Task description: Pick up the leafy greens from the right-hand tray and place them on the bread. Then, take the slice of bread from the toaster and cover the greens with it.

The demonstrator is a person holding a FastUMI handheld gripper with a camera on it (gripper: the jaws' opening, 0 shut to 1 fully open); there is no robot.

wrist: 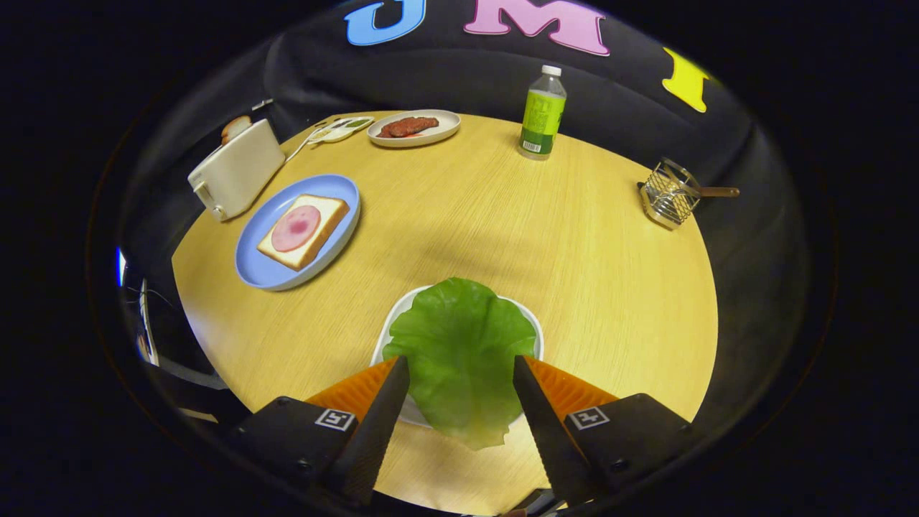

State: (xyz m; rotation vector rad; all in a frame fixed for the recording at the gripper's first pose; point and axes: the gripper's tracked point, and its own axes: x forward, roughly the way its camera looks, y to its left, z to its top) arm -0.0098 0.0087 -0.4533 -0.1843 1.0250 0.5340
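Observation:
A large green lettuce leaf lies on a white tray near the table's front edge, drooping over the tray's near rim. My gripper is open, with one finger on each side of the leaf and neither pressing on it. Beyond and to the left, a blue plate holds a bread slice topped with a round of pink ham. Past that plate stands a cream toaster with a second bread slice poking out of its slot.
At the back of the round wooden table sit a plate with a piece of meat, a small tray and a green-labelled bottle. A wire holder stands at the far right edge.

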